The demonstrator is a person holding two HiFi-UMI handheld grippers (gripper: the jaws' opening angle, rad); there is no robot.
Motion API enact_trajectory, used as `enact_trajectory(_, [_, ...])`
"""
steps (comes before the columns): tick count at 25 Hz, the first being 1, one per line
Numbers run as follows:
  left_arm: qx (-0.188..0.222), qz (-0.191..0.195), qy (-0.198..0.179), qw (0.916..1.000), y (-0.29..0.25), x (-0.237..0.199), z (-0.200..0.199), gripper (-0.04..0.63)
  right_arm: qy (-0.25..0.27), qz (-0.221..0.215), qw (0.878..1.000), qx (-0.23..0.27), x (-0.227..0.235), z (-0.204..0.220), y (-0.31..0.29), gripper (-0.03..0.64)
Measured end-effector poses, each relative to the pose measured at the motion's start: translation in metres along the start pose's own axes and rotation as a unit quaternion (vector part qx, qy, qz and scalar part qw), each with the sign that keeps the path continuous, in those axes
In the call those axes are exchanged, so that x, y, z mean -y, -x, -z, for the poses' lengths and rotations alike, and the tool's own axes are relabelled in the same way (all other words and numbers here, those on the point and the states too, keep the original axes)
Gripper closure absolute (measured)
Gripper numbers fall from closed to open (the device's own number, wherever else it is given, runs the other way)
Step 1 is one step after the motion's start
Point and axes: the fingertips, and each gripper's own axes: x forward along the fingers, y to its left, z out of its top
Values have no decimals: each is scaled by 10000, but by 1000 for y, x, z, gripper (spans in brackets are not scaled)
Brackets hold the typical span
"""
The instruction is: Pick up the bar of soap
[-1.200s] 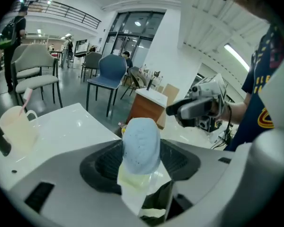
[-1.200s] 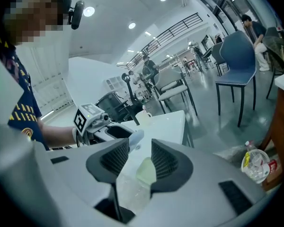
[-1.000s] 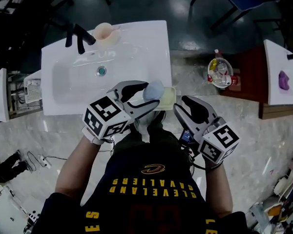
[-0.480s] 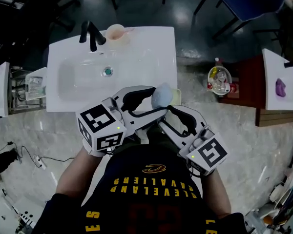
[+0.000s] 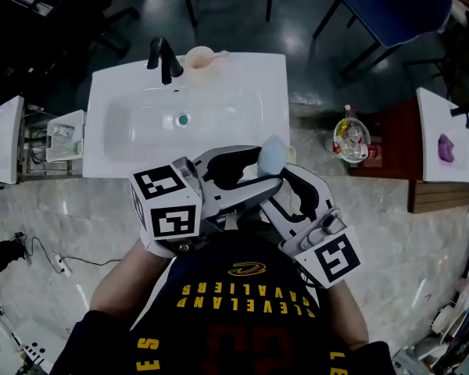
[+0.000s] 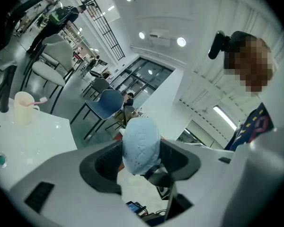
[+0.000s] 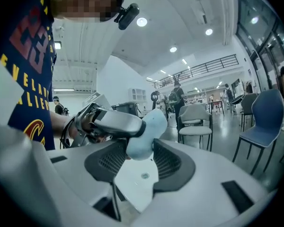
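Raised since the earlier frame, when it lay just above a pale dish at the sink's near right corner, the bar of soap point(image 5: 272, 155) now sits clear of the white sink point(image 5: 275, 92), over its near edge, and both grippers have drawn together in front of the person's chest. Beyond the soap the basin lies open as far as the black tap point(image 5: 165, 59) and a pink cup point(image 5: 199, 56) on the far rim. To the right, bare floor runs to a small basket of bottles point(image 5: 352, 139). Left gripper point(image 6: 142, 161): fingers clamped on the pale blue bar, one pad against each side. Right gripper point(image 7: 141, 161): jaws spread wide, having just been opening; the soap's end stands between them, not gripped.
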Motion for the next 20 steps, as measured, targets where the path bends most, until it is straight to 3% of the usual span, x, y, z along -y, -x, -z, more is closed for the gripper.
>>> enact_trajectory(8, [-113,204,196,9995,11,7,5,330,214,-356,9991,-80,-16,-2,1,431])
enact_trajectory(15, [43,508,802,9955,21,5,8,328,197,-617,9979,-76,-26,-4,1,431])
enact_trajectory(20, [303,802,1196,9891,29,2,10,328,208,-563,9982,-63,-32,-6,-3,430])
